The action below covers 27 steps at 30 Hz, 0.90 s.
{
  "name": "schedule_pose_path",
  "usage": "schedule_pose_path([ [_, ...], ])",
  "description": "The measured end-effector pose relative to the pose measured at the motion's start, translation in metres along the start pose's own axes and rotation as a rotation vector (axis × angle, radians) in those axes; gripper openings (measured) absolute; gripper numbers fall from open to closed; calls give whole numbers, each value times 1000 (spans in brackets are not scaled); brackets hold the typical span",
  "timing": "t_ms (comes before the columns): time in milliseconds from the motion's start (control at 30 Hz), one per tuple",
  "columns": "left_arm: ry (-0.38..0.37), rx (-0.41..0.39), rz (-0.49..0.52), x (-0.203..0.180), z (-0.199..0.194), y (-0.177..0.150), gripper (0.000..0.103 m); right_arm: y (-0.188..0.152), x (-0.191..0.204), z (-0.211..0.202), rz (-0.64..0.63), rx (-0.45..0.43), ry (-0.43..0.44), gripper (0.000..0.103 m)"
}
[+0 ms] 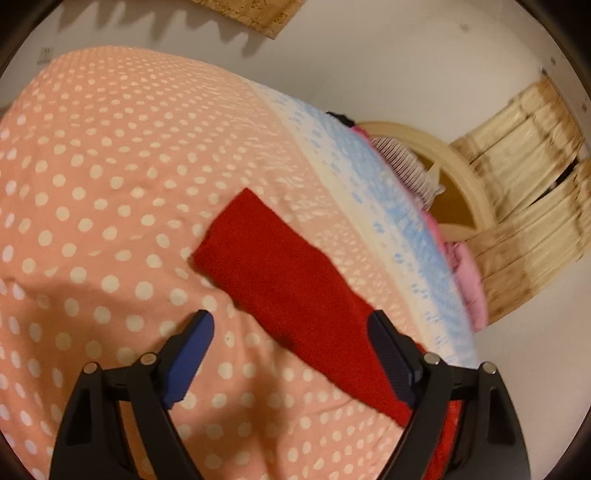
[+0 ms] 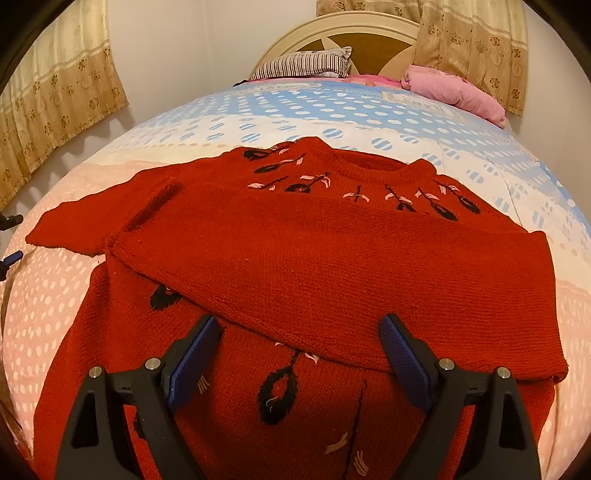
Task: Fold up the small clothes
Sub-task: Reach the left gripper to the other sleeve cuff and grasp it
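Note:
A red knitted sweater (image 2: 295, 266) with black and pink leaf patterns lies flat on the bed. Its right sleeve (image 2: 351, 277) is folded across the chest. Its left sleeve (image 2: 92, 218) stretches out to the left. My right gripper (image 2: 299, 328) is open and empty, just above the sweater's lower front. In the left wrist view the outstretched red sleeve (image 1: 288, 280) lies on the pink dotted quilt (image 1: 92, 184). My left gripper (image 1: 291, 325) is open and empty, above the sleeve near its body end.
The bed has a blue and white dotted cover (image 2: 332, 110) toward the headboard (image 2: 351, 33). A striped pillow (image 2: 306, 64) and a pink blanket (image 2: 454, 88) lie at the head. Curtains (image 2: 51, 103) hang at both sides. The left gripper's tip (image 2: 11, 258) shows at the far left.

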<state>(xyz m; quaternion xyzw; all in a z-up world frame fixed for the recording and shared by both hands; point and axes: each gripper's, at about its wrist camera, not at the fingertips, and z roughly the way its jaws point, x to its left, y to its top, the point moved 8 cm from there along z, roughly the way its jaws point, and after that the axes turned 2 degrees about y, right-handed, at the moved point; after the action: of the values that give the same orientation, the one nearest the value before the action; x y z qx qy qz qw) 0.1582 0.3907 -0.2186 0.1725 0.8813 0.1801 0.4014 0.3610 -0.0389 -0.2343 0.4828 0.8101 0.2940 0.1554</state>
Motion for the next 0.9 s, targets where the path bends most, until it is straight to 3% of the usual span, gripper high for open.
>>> schedule_pose_path([
  [133,-75,4,-42,-4,1,-1,87,0,0,0,0,0,-1,90],
  [300,-93,5,-72,-4,7,2,87,0,0,0,-1,0,-3,90],
  [467,-84,22,-113,5,21,5,87,0,1,-1,1,-2,-8,90],
  [833,-53,-19,-83,4,27,24,87,0,1,-1,-1,-2,-13,90],
  [900,-47,-26,-71,4,27,24,79,-1,1,-1,-1,-2,-13,90],
])
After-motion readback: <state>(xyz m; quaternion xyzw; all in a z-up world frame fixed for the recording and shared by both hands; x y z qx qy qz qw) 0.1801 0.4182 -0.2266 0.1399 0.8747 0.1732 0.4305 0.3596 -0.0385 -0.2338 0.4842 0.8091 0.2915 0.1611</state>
